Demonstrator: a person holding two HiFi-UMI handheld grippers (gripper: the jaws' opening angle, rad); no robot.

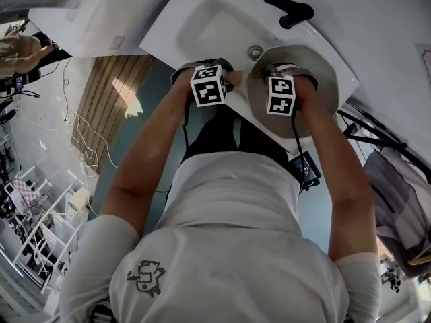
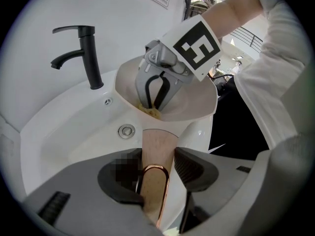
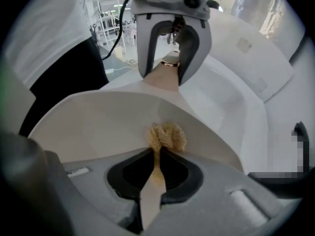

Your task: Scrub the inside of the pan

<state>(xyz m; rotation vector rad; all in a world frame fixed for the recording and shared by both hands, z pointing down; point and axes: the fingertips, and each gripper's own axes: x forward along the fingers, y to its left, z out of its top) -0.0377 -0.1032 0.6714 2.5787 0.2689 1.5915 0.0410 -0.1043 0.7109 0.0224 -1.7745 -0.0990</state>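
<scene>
A cream pan (image 2: 189,107) is tilted over the white sink (image 2: 74,127). My left gripper (image 2: 156,168) is shut on the pan's wooden handle (image 2: 157,146), which carries a copper hanging loop. My right gripper (image 3: 157,173) is shut on a small wooden-handled brush; its yellowish bristles (image 3: 167,136) rest against the pan's inner wall (image 3: 98,122). The left gripper view shows the right gripper (image 2: 157,90) reaching down into the pan. In the head view the pan (image 1: 323,79) sits at the sink's right end, under both marker cubes.
A black faucet (image 2: 81,53) stands behind the sink, and a round drain (image 2: 126,131) lies in the basin below the pan. The head view shows the faucet (image 1: 289,10) at the top, the white counter (image 1: 377,39) to the right, and shelving (image 1: 47,227) at lower left.
</scene>
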